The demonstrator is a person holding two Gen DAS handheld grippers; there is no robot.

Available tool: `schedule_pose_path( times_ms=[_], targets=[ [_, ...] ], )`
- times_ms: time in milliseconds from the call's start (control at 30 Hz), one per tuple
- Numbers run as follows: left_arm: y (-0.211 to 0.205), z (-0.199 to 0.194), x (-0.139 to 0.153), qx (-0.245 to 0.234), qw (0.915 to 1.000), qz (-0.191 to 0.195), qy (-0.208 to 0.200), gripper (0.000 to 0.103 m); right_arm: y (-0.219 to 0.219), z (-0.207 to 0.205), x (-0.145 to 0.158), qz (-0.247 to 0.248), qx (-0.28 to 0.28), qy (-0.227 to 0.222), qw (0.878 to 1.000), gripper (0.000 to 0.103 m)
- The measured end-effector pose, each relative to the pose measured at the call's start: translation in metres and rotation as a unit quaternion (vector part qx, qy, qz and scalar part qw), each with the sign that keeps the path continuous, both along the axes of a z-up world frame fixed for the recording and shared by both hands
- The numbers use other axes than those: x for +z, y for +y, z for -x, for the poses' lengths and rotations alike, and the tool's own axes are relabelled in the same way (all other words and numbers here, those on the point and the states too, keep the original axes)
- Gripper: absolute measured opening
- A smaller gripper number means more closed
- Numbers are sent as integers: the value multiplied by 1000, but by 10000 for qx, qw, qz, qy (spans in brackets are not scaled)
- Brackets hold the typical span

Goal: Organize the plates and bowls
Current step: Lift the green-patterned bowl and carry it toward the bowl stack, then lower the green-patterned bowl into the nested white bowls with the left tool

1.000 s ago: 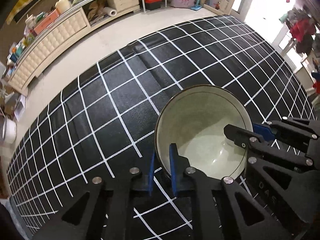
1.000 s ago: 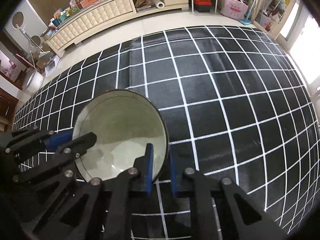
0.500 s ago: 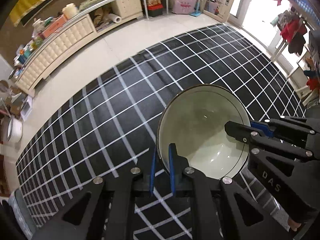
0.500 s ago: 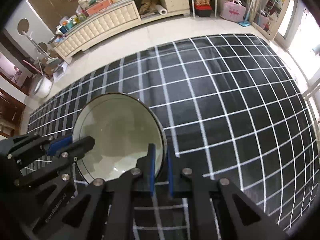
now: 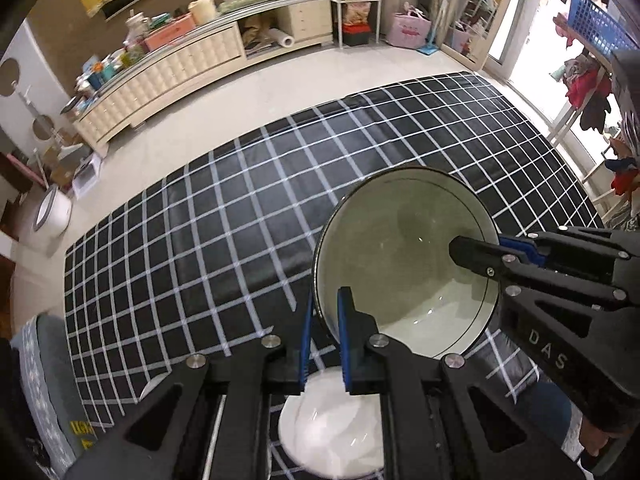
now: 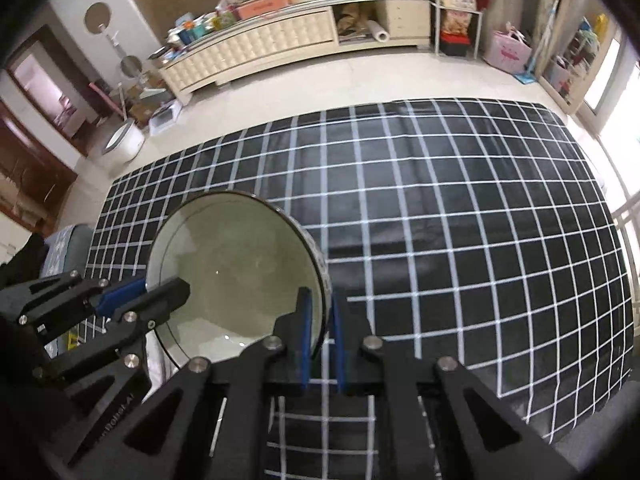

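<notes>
The letters "DAS" showed in pale print on the black body of the right gripper (image 5: 496,246) where it entered the left wrist view; faint lettering on the left gripper (image 6: 124,300) in the right wrist view was too blurred to read; yellow writing on a grey mat (image 5: 52,412) at the near left was partly cut off. The bowl (image 5: 404,264) was round and deep, pale greenish-white inside with a thin dark rim and a patterned outer wall; it hung in the air between both grippers above the black cloth with a white grid (image 5: 224,240); each gripper was nearly closed, its blue pads (image 5: 340,320) pinching the rim on opposite sides. A white plate (image 5: 332,440) lay on the cloth near the camera, below the bowl.
</notes>
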State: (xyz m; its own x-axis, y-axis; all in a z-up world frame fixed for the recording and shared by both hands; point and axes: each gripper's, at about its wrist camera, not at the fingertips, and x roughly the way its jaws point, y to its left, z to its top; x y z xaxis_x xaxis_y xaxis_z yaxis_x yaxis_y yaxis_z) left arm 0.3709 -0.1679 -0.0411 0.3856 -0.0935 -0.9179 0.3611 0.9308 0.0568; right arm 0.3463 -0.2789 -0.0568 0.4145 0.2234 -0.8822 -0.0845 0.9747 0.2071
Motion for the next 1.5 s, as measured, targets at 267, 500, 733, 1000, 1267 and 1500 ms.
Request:
schedule_pose_path(
  times_ms=[267,500,733,1000,1267,1500],
  targets=[
    [49,51,-7,220,9997,20,83,11,34,35,-11,21,187,54,9998,12],
    [67,79,-31,375,9990,9,248,10,55,53,-39,169,352,286,9988,12],
    [73,91,-56,387,9980,83,499,10,65,59,-51,356,379,351,9980,12],
    [73,94,-79,396,9969,82,678,10,68,66,-69,307,371,579,9972,12],
    [66,93,-83,296,9973,-44,674,10,65,66,-72,317,360,713,9963,12],
    [66,100,-79,228,9981,-135,554,12,69,67,-72,401,347,767,9956,13]
  ],
)
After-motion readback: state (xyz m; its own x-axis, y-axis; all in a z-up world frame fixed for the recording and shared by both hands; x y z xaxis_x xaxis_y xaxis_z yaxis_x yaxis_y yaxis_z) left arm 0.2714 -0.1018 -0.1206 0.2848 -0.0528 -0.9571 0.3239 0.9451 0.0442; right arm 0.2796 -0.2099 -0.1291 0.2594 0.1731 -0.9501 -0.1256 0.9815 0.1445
